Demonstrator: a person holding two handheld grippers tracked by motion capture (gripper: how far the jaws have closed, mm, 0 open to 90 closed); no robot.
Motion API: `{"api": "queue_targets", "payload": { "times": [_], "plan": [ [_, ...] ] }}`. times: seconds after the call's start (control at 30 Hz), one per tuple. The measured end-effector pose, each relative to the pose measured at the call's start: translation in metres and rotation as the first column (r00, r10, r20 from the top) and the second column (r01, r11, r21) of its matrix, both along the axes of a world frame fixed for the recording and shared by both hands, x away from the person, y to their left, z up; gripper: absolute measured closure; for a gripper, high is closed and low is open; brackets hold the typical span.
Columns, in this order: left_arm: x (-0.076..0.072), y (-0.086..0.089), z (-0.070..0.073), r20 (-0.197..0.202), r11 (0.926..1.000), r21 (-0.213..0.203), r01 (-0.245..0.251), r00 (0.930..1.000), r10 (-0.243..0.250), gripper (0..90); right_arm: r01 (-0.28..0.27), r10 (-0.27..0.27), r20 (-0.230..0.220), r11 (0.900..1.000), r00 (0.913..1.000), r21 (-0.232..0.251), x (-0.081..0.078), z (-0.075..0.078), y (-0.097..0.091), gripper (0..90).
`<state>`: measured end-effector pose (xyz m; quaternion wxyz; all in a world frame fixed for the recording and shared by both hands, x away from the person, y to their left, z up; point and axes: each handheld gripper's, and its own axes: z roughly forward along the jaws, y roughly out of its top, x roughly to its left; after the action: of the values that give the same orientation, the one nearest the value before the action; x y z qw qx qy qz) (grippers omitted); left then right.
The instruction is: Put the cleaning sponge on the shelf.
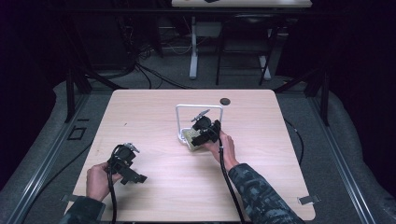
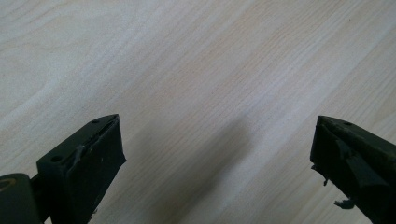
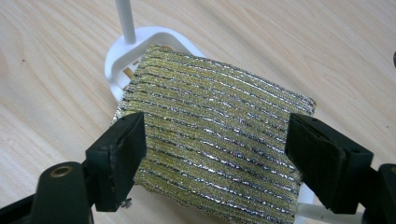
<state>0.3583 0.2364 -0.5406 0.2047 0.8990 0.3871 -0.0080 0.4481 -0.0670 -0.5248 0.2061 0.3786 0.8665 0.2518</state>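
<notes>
Sponge (image 3: 215,140) sits mid-frame on the white rack (image 3: 122,56) base, between your right gripper (image 3: 215,161) jaws, released. Left gripper (image 2: 217,158) open, idle. Withdraw carelessly and a jaw could snag the sponge, dragging it off.

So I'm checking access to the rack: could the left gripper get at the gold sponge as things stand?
Probably not directly: the right gripper straddles the gold sponge on the white rack, jaws open around it. The left gripper, open, sits apart over bare table.
</notes>
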Motion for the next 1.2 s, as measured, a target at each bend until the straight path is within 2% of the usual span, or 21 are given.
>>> {"api": "queue_targets", "payload": {
  "times": [0.13, 0.33, 0.47, 0.77, 1.0, 1.1, 1.13, 1.2],
  "plan": [
    [0.000, 0.001, 0.000, 0.001, 1.0000, -0.003, 0.000, 1.0000, 0.000, 2.8, -0.017, 0.017, 0.009, 0.9998, 0.9998, 0.002, -0.004, 0.006, 0.000, 18.1],
    [0.000, 0.000, 0.000, 0.000, 1.0000, -0.006, 0.001, 1.0000, -0.001, 2.8, -0.052, 0.051, 0.021, 0.9967, 0.9985, 0.062, -0.013, 0.023, -0.002, 16.4],
    [0.000, 0.001, 0.000, 0.001, 1.0000, -0.001, 0.002, 1.0000, -0.002, 2.8, -0.072, 0.073, -0.001, 0.9941, 0.9974, 0.081, -0.018, 0.030, -0.005, 14.3],
    [0.000, 0.001, 0.000, 0.002, 1.0000, -0.004, 0.001, 1.0000, -0.001, 2.8, -0.117, 0.122, -0.059, 0.9902, 0.9908, 0.076, -0.032, 0.036, -0.013, 13.8],
    [0.000, 0.000, -0.001, 0.001, 1.0000, -0.006, 0.003, 1.0000, -0.003, 2.7, -0.112, 0.118, -0.073, 0.9906, 0.9904, 0.079, -0.047, 0.042, -0.035, 13.1],
    [0.000, 0.000, -0.001, -0.002, 1.0000, -0.002, 0.002, 1.0000, -0.002, 2.6, -0.103, 0.111, -0.090, 0.9904, 0.9897, 0.092, -0.052, 0.044, -0.048, 9.9],
    [0.000, 0.000, -0.001, -0.002, 1.0000, -0.002, 0.002, 1.0000, -0.002, 2.7, -0.103, 0.111, -0.090, 0.9904, 0.9897, 0.092, -0.052, 0.044, -0.048, 9.9],
    [0.000, 0.000, -0.001, 0.000, 1.0000, 0.001, 0.002, 1.0000, -0.002, 2.6, -0.089, 0.097, -0.081, 0.9916, 0.9920, 0.094, -0.059, 0.046, -0.061, 9.9]
  ]
}}
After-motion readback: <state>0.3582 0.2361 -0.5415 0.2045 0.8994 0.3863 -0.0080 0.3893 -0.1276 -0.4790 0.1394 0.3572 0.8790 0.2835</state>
